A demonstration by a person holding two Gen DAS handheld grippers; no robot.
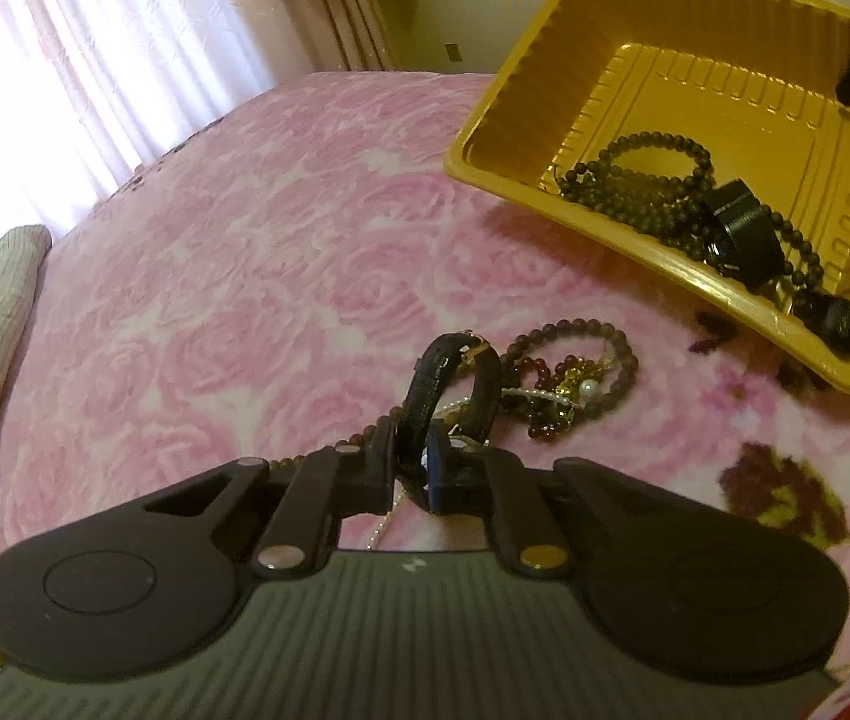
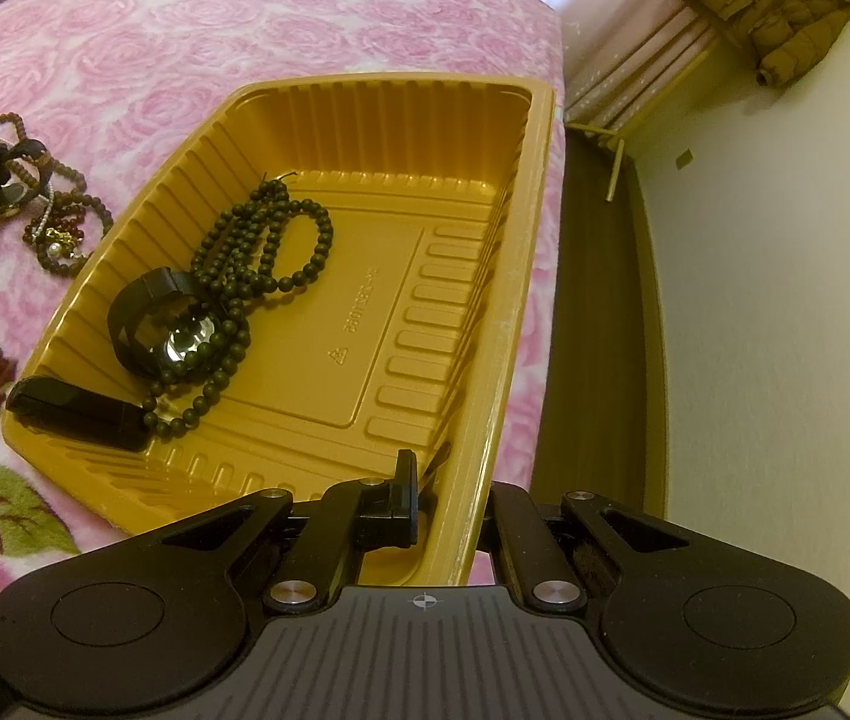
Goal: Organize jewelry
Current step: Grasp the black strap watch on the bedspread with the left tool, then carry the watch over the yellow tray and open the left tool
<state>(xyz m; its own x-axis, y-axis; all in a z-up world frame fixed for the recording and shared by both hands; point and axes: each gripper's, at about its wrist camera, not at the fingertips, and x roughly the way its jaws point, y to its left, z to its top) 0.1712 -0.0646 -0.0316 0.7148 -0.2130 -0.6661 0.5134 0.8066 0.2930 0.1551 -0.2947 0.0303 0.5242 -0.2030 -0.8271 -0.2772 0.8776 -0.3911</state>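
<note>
While the ribbed gold plastic tray (image 2: 473, 360) is pinched at its rim by the right gripper (image 2: 425, 510), a black leather watch strap (image 1: 455, 396) is clamped between the nearly closed fingers of the left gripper (image 1: 419, 474), above tangled beaded bracelets (image 1: 569, 384) on the fuzzy pink rose-patterned blanket (image 1: 215, 276).
</note>
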